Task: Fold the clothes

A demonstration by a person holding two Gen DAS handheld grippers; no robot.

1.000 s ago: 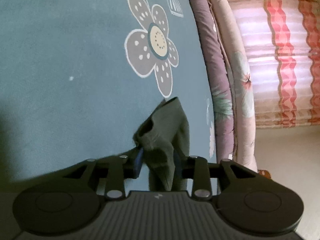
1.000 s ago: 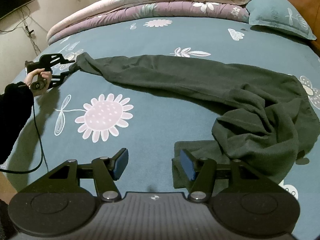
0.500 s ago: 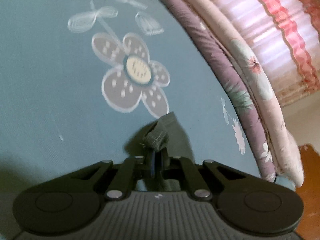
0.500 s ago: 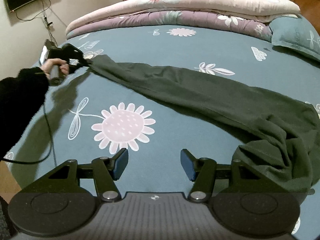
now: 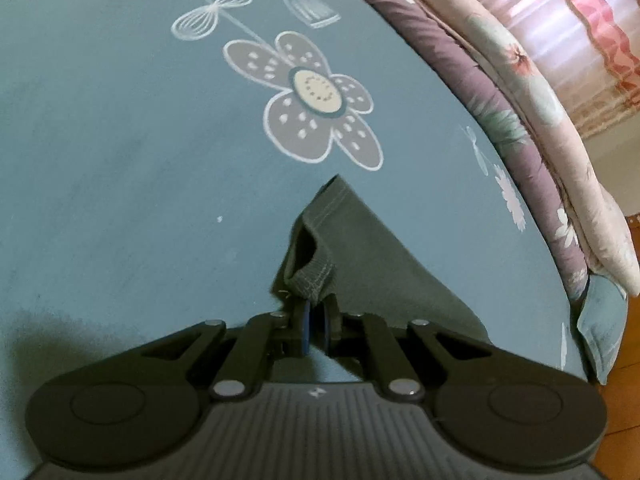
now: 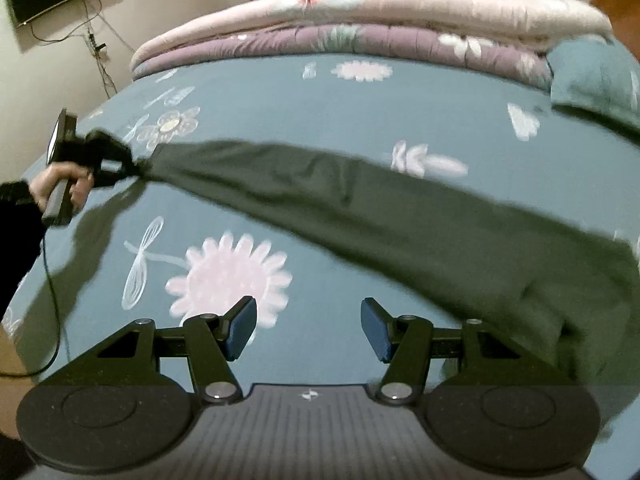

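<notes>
From the left wrist, our left gripper [image 5: 316, 330] is clenched on a hem of the garment [image 5: 360, 256], low over the bed [image 5: 120, 160]. From the right wrist, our right gripper [image 6: 308, 330] hangs released above the sheet, the garment [image 6: 400, 216] stretched across towards a bunched heap at right. With so thin a pinch, a hard tug could slip the hem free.

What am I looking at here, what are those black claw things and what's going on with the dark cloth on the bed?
There is no robot here. A person holds a hand-held gripper in each hand, each with its own camera looking along its fingers. In the left view, the left gripper is shut on the hem of a dark green garment. In the right view, the right gripper is open and holds nothing above the bed. That view also shows the person's hand and the garment stretched across the flowered sheet.
</notes>
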